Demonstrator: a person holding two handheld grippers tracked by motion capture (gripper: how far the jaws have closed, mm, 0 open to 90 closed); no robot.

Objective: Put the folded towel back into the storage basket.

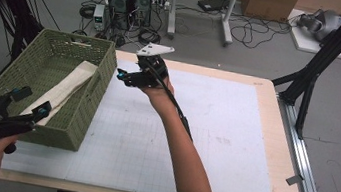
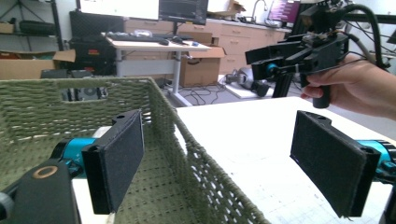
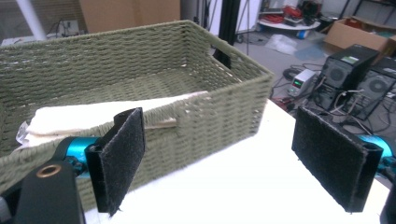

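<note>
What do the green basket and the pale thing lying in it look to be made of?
The basket looks like woven cord or paper rope, matte olive green: braided rows show on its walls, with a cut-out handle slot. The folded cloth inside seems soft cream fabric, perhaps cotton or canvas; it drapes with rounded folds. The exact fibre can't be told.

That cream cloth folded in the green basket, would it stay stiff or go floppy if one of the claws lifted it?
Probably floppy: the cream cloth lies in soft folds and drapes along the green basket wall. It looks light for its size, being thin fabric. It seems unlikely to slip, since the left claw has rough black pads.
</note>
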